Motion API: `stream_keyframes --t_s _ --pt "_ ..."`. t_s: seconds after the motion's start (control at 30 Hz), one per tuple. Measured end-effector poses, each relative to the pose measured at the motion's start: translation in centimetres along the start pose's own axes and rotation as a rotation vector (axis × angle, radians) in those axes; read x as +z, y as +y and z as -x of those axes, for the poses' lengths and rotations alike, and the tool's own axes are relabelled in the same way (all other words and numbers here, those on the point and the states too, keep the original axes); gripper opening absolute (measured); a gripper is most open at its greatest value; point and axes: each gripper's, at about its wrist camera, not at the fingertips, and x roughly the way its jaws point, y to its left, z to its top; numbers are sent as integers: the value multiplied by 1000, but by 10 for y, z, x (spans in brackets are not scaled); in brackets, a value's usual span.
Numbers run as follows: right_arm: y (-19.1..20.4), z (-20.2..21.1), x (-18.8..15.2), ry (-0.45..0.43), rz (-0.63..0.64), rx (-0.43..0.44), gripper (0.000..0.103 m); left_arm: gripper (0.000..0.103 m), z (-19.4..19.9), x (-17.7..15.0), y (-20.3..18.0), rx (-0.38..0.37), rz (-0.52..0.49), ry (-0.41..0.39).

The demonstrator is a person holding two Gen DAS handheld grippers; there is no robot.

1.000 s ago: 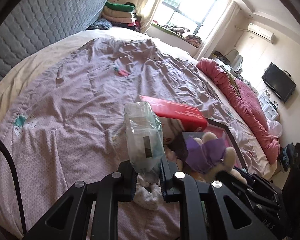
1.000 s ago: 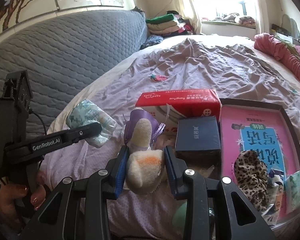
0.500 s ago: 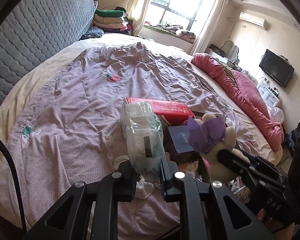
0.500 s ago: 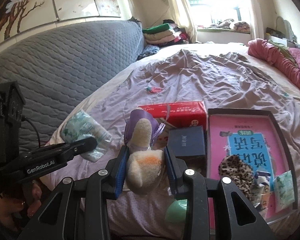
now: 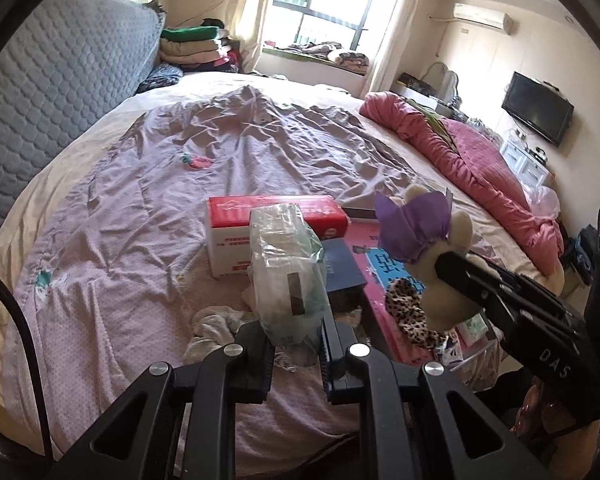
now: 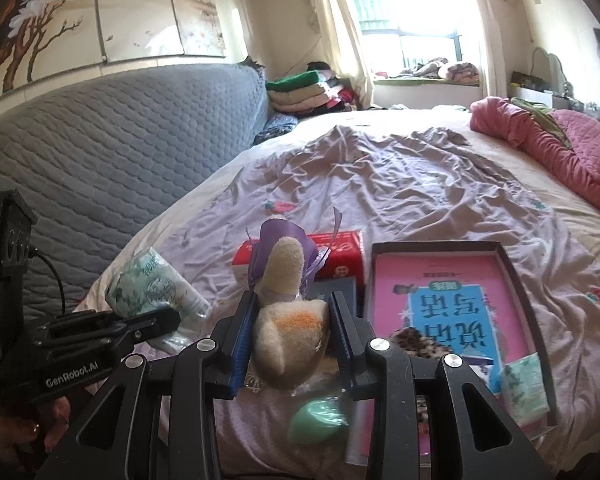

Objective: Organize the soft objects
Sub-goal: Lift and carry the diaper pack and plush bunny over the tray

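Two grippers raised over my rumpled lilac sheet (image 5: pixel 148 240), left gripper (image 5: pixel 294 354) pinching a crinkly plastic tissue pack (image 5: pixel 286 268), right gripper (image 6: pixel 292 344) squeezing a fuzzy cream plush (image 6: pixel 288 316), red box (image 5: pixel 236 220) beyond.

Left wrist view: looked forward along the left gripper (image 5: pixel 294 344), low over the near edge of the bed (image 5: pixel 140 208), toward the window (image 5: pixel 324 8).
Right wrist view: sat just right of it, faced the same way, turned slightly toward the grey headboard (image 6: pixel 100 152).
Nearness: both close above the bedding; own fingers filled the lower frame.
Shared region: red box (image 5: pixel 260 216) (image 6: pixel 340 256), pink tray (image 5: pixel 384 264) (image 6: pixel 452 304), purple sheet (image 5: pixel 240 152).
Cross-view: each camera caught the other gripper (image 5: pixel 496 280) (image 6: pixel 112 328); edges appeared distorted.
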Motion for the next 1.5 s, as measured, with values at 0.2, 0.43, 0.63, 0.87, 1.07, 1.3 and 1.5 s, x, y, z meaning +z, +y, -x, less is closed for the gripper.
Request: stream_keyframes --t_s 0.2,0.43,0.63,0.87,1.07,1.3,1.5 --pt "-17 10 1 -16 -38 -7 37 19 0 0 -22 -15 -46 7" --pt "-42 29 4 -45 -84 -36 37 19 2 1 -47 -27 -93 10" --pt "-62 41 5 -65 -121 -68 37 19 3 1 -61 -40 -120 13" --pt "-81 53 4 -80 -151 -110 37 19 1 2 -75 -62 -145 17" --pt "-96 61 0 -87 -170 -146 37 19 -6 -3 -89 -75 -173 36" --pt "-112 64 -6 -89 -205 -172 37 19 -16 -9 -107 -91 -209 58" --pt "-124 66 -11 -92 -227 -188 37 19 -27 -11 -119 -90 -237 78"
